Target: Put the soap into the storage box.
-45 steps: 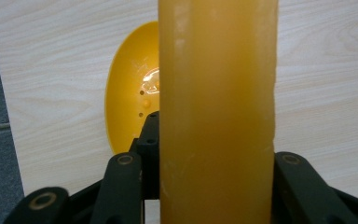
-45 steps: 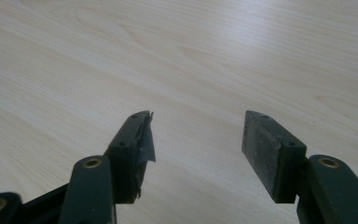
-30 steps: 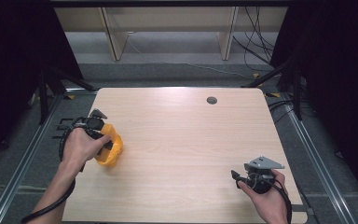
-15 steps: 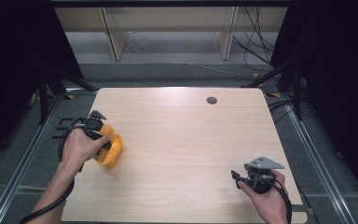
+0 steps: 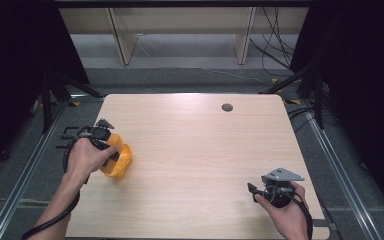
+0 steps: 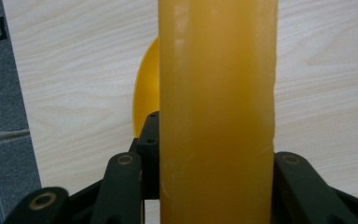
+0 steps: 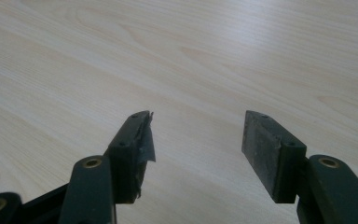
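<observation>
While my left gripper [image 5: 111, 150] clamps the yellow object [image 5: 118, 162] at the table's [image 5: 200, 150] left edge, I should lift it level, right gripper [image 5: 258, 191] parted, empty.

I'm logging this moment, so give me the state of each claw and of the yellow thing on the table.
Left claw: shut on the yellow object.
Yellow object: gripped between the jaws, at the table's left edge.
Right claw: open, nothing between its jaws.
Table: bare light wood elsewhere.

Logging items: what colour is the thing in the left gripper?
Yellow-orange object, clearest in the left gripper view.
</observation>
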### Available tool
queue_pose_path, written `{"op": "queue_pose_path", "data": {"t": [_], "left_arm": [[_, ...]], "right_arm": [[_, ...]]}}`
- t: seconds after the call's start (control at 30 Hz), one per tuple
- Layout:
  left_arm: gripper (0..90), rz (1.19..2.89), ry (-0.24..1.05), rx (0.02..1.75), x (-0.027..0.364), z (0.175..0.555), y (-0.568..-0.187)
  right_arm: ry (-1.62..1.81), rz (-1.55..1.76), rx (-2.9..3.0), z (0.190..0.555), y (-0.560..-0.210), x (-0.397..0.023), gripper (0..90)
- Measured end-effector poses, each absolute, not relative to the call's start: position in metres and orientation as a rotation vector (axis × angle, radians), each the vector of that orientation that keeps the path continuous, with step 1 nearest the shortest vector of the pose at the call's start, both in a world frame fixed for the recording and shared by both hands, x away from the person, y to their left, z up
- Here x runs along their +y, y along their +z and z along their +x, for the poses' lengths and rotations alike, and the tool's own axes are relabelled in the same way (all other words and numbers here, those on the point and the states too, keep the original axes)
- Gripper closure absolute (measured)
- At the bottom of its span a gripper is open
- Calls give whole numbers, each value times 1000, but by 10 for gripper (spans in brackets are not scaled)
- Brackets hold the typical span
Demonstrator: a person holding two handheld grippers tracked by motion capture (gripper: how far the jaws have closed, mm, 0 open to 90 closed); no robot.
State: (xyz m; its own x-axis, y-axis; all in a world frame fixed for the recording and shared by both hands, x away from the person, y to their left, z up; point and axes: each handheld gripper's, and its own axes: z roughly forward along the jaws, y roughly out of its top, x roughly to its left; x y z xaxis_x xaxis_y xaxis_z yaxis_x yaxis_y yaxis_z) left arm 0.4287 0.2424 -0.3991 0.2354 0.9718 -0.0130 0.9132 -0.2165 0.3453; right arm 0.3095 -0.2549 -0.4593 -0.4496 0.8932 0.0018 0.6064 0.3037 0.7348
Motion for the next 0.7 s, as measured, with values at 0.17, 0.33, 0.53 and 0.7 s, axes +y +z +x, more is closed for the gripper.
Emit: {"op": "queue_pose_path", "data": {"t": [0.17,0.33,0.53,0.7], "left_arm": [[602,2236,300,1753,242,431,-401],[602,2231,316,1742,242,433,-403],[602,2245,313,1735,241,436,-406],[602,2244,318,1732,240,438,-410]], "right_arm": [[962,1354,2162,309,-459,-254,429],[972,1307,2182,311,-461,-255,429],[976,1312,2180,310,-460,-255,429],[971,1322,2178,310,-460,-255,428]]}}
